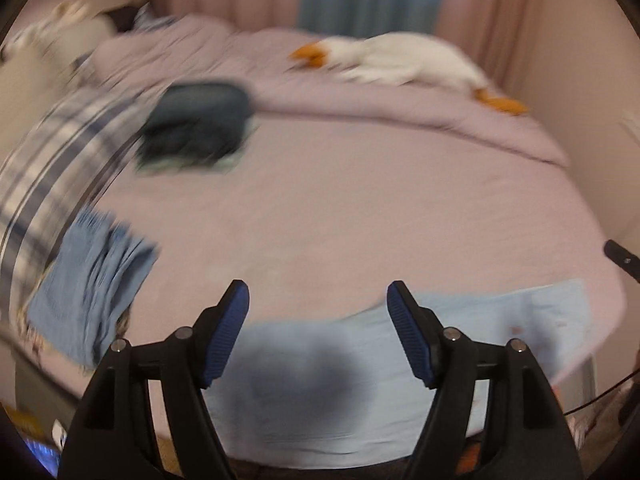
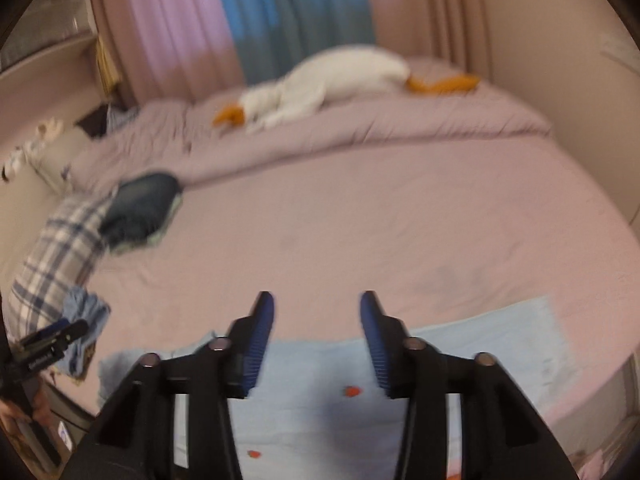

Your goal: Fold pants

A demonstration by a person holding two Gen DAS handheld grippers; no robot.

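Both tools (image 1: 318, 292) (image 2: 317, 300) wide apart, empty, over flat pale-blue pants (image 2: 460, 344) with red spots.

Dim pinkish light, motion blur, fisheye warping

Both wrist views look from low over the near edge of the bed (image 1: 360, 208), facing across it toward the curtains (image 2: 280, 20); both share, though blurred, what seems a white toy goose (image 2: 320, 80).
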